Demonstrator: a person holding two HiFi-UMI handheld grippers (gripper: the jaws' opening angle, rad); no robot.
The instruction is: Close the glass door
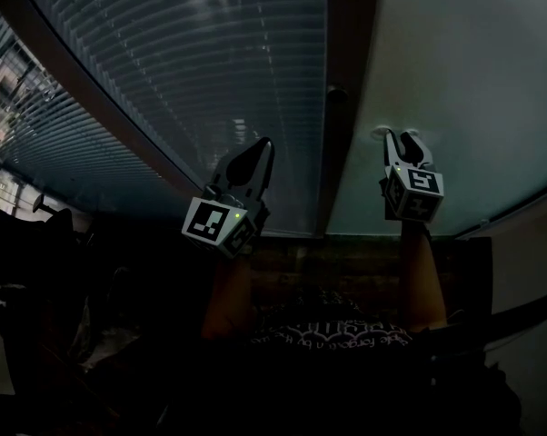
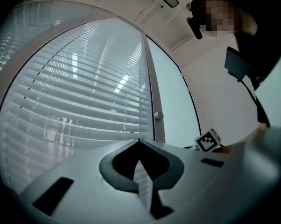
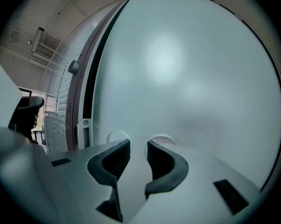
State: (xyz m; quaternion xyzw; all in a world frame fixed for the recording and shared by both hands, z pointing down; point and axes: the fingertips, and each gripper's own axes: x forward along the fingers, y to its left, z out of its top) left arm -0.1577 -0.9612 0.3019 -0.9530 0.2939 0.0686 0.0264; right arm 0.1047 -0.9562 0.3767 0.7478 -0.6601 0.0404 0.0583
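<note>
Head view, door: the frosted glass door point(image 1: 455, 80) fills the right half, to the right of a dark door frame point(image 1: 342, 153) that carries a small knob point(image 1: 336, 92).
Head view, surroundings: slatted blinds point(image 1: 183, 62) cover the pane to the left of the frame.
Head view, claws: the left claw point(image 1: 263, 145) is raised before the blinds, close to the frame. The right claw point(image 1: 402, 139) has its tips at the frosted pane.

Left gripper view, claw state: its tips meet in a point and it holds nothing.
Left gripper view, beyond it: blinds ahead, the knob right of centre, and the right gripper's marker cube point(image 2: 209, 140) low at the right.

Right gripper view, claw state: the jaws stand well apart, with only frosted glass showing between them; nothing is gripped.
Right gripper view, contact: the tips look to be right against the pane, though actual touch is hard to confirm through the glare.
Right gripper view, door edge: a dark gap point(image 3: 91, 87) runs between the pane and the frame, above a small bracket point(image 3: 86, 122). The door probably isn't fully home.

Step in hand: pushing the door shut with the right claw.
Doing it well: keep both tips square on the glass so they don't skid. Push steadily near the free edge, not the hinge side. Ease off as the gap narrows so the pane meets the frame softly. Keep the left claw out of the closing gap.
</note>
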